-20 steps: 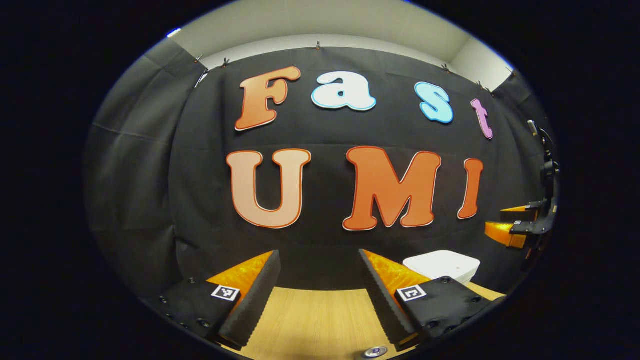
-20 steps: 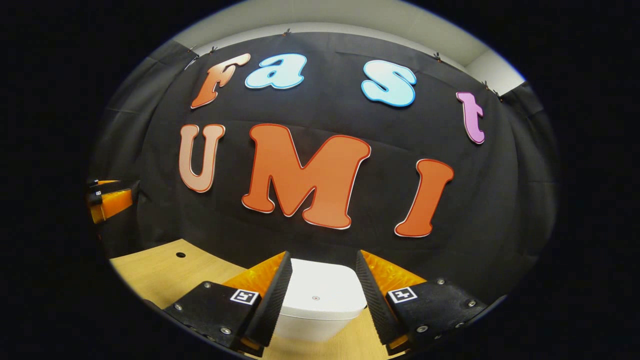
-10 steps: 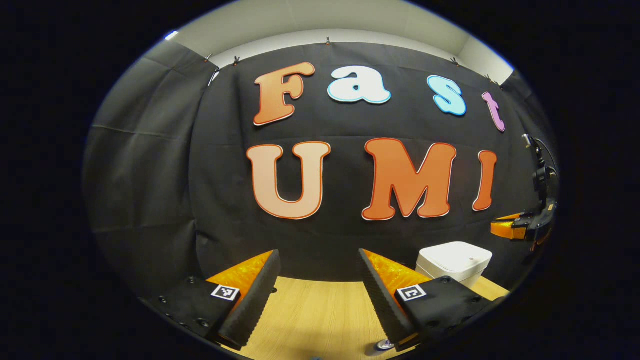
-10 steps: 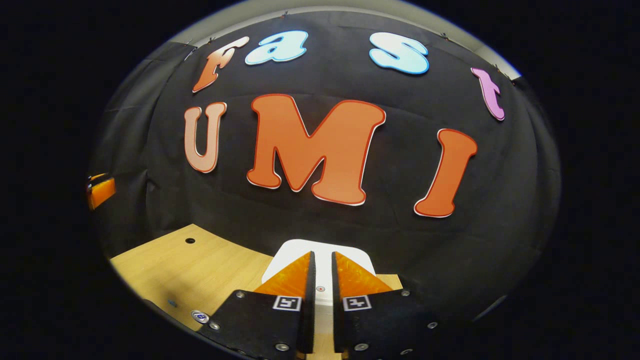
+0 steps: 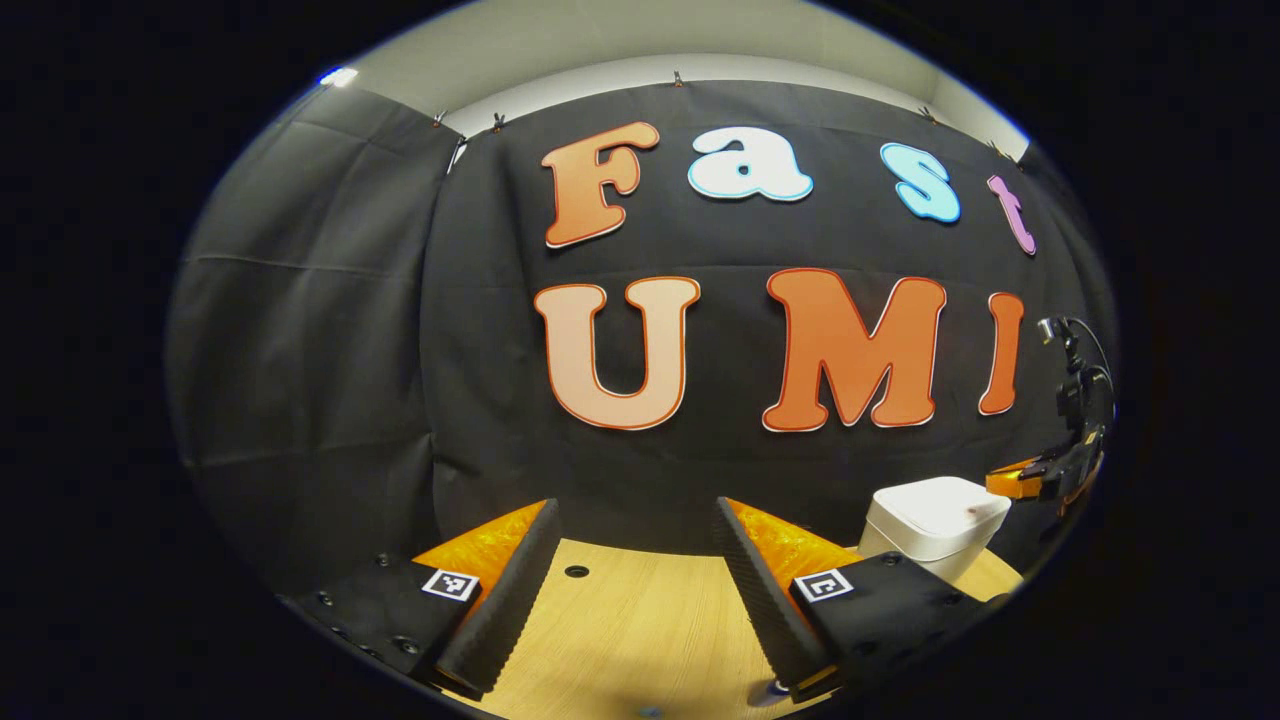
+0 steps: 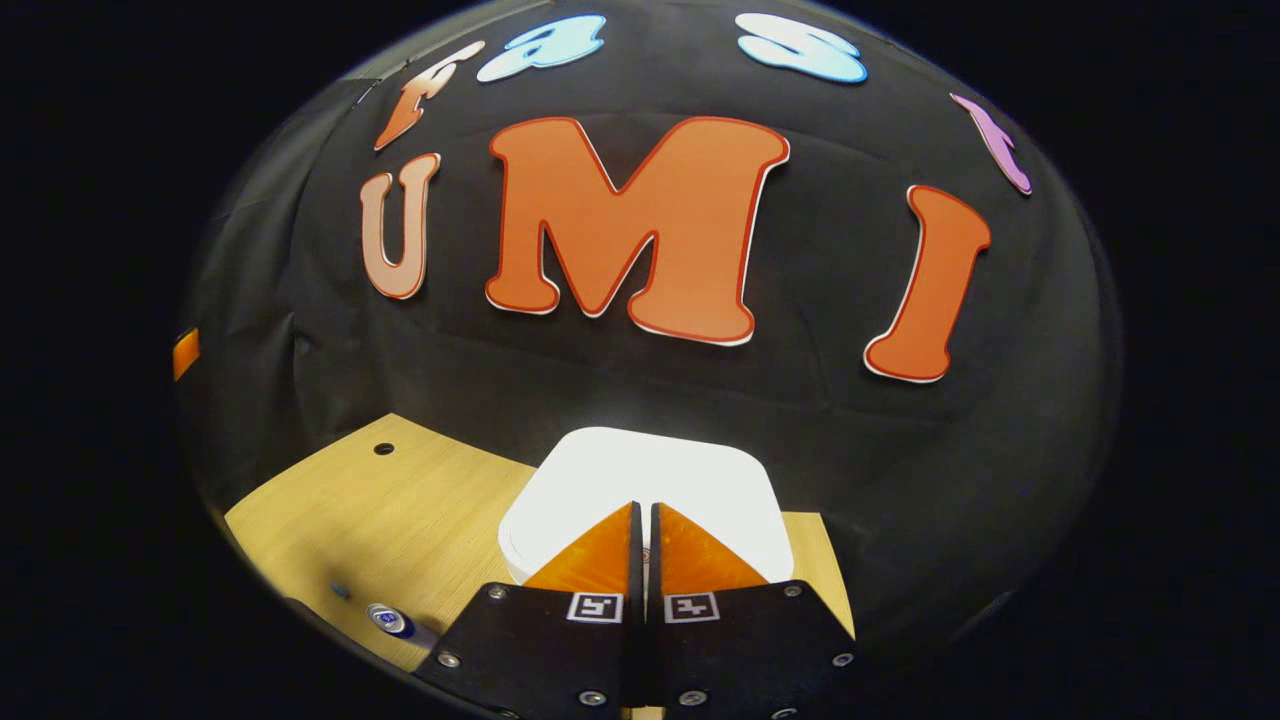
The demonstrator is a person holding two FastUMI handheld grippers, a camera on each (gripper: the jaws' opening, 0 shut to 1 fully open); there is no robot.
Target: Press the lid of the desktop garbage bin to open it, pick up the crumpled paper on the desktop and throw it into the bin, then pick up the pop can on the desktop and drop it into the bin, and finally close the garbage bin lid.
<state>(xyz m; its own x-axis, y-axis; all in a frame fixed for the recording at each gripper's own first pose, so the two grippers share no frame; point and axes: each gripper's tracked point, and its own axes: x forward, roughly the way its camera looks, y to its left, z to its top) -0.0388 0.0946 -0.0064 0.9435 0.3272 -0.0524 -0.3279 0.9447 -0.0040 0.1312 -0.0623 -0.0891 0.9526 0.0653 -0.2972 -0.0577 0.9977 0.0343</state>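
The white desktop bin [image 6: 645, 475] stands on the wooden table with its lid down, straight ahead in the right gripper view. My right gripper [image 6: 645, 512] is shut with nothing between its fingers, its tips just over the near part of the lid. In the left gripper view the same bin [image 5: 932, 515] sits at the right, with the right gripper [image 5: 1012, 482] over it. My left gripper [image 5: 638, 515] is open above the table, nothing in it. The top of the pop can [image 6: 385, 618] shows at the lower left of the right gripper view.
The wooden table [image 5: 640, 625] runs back to the black cloth wall. A small round hole [image 5: 576, 572] lies in the tabletop ahead of the left gripper, and the hole [image 6: 383, 449] shows left of the bin in the right gripper view.
My right gripper went from open to shut and moved forward and down over the bin's lid. The left gripper view shifted so the bin sits farther right.
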